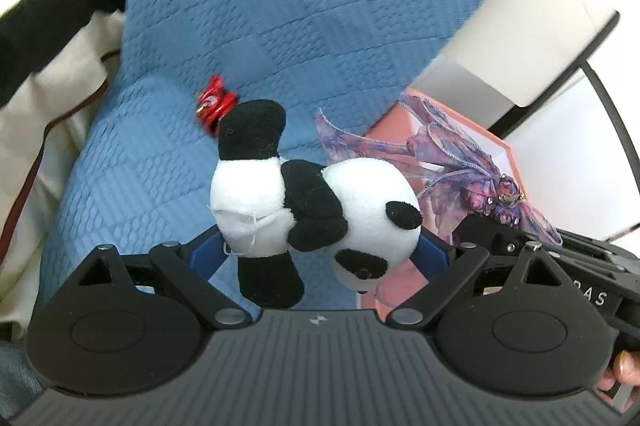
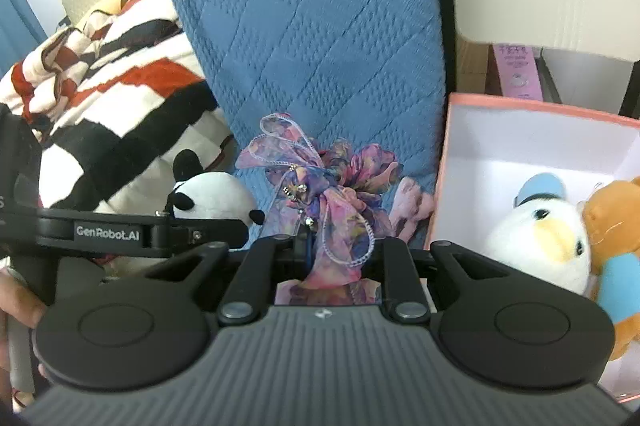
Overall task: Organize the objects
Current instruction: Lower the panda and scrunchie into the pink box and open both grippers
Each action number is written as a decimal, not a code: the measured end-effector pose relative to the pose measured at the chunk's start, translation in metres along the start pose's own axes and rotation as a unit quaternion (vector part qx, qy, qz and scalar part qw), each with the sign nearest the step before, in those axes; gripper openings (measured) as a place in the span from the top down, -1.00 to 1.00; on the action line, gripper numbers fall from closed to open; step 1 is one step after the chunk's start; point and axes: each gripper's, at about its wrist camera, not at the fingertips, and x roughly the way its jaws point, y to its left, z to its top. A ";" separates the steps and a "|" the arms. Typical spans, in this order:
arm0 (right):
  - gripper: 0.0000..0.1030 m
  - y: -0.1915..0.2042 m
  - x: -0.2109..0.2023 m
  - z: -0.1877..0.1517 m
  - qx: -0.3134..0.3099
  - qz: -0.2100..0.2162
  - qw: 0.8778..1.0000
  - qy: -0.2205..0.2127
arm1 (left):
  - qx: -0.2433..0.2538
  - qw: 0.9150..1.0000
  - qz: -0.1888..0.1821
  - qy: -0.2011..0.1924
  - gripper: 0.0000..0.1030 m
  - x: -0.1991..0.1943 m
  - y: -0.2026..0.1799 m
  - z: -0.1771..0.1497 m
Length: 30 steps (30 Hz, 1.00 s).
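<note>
My left gripper [image 1: 320, 246] is shut on a black-and-white plush panda [image 1: 316, 210] with a red clip [image 1: 214, 104], held above the blue quilted cushion [image 1: 280, 6]. My right gripper [image 2: 336, 246] is shut on a purple-pink floral ribbon scrunchie [image 2: 324, 194], lifted beside the pink box [image 2: 540, 106]. The panda [image 2: 212, 194] and left gripper show at the left of the right wrist view. The scrunchie [image 1: 472, 170] shows at the right of the left wrist view, over the box [image 1: 396, 130]. Inside the box lie a white duck plush [image 2: 540, 238] and an orange bear plush [image 2: 616, 226].
A red, white and black patterned blanket [image 2: 112, 82] lies left of the cushion. A white panel [image 1: 540, 18] and black frame stand to the right. A purple carton [image 2: 518, 70] stands behind the box.
</note>
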 end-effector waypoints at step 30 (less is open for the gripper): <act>0.60 -0.134 -0.095 -0.028 0.082 -0.075 0.992 -0.055 | 0.143 0.989 -0.033 0.006 -0.86 0.051 -0.195 0.002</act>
